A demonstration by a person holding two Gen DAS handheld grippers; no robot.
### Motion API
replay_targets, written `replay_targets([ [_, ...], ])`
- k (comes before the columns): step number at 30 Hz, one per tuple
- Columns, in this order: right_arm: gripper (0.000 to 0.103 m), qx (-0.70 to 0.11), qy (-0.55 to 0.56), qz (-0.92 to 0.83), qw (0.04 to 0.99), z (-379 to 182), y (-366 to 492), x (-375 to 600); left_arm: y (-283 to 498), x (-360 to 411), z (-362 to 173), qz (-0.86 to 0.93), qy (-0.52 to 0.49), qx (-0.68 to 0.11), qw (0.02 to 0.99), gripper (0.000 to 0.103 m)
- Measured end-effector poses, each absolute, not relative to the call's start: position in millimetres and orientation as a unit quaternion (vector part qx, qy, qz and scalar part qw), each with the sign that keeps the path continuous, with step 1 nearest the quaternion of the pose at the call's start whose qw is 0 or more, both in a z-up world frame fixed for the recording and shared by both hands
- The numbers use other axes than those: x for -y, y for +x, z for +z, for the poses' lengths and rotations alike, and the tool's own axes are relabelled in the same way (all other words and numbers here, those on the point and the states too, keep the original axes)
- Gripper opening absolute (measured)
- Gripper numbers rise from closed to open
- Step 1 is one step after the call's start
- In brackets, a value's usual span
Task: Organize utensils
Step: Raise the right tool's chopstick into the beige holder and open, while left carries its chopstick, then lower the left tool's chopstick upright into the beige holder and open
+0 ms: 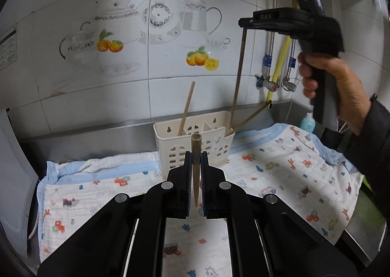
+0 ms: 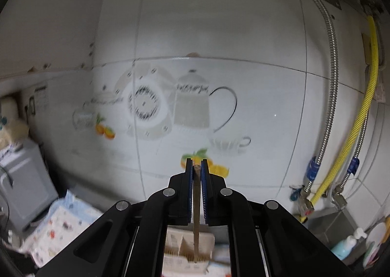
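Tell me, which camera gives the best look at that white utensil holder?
The left wrist view. There the utensil holder stands whole on the patterned cloth, its compartments and leaning chopsticks clear. The right wrist view catches only a blurred slice of it, far below between the right gripper's arms.

You're in a home kitchen: teapot-and-orange decorated wall tiles (image 1: 156,20) fill the upper frame, gas hoses (image 2: 365,116) at right, steel counter edge (image 1: 97,128) below.

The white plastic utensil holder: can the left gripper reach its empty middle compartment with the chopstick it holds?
Probably yes. The left gripper holds its bamboo chopstick facing the white plastic utensil holder, with nothing in between.
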State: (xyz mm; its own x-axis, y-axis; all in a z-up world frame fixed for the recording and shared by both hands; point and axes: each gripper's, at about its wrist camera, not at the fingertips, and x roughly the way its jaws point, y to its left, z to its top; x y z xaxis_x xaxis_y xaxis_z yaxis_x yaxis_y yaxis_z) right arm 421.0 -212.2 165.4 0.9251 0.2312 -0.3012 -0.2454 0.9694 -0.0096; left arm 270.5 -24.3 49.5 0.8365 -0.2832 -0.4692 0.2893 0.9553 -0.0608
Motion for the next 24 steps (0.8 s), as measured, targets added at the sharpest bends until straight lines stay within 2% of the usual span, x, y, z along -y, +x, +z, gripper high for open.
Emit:
replay_targets([
  [10, 0.007, -0.194, 0.013, 0.126, 0.973, 122, 454, 222, 275, 27, 105, -0.138, 0.037, -0.178, 0.973, 0.006],
  [19, 0.007, -0.210, -0.006, 0.132, 0.969, 98, 451, 218, 284, 36, 143, -0.121, 0.056, -0.121, 0.984, 0.006],
  [24, 0.020, -0.203, -0.014, 0.134, 0.970, 101, 438, 222, 297, 41, 152, -0.110, 0.055, -0.103, 0.987, 0.006],
])
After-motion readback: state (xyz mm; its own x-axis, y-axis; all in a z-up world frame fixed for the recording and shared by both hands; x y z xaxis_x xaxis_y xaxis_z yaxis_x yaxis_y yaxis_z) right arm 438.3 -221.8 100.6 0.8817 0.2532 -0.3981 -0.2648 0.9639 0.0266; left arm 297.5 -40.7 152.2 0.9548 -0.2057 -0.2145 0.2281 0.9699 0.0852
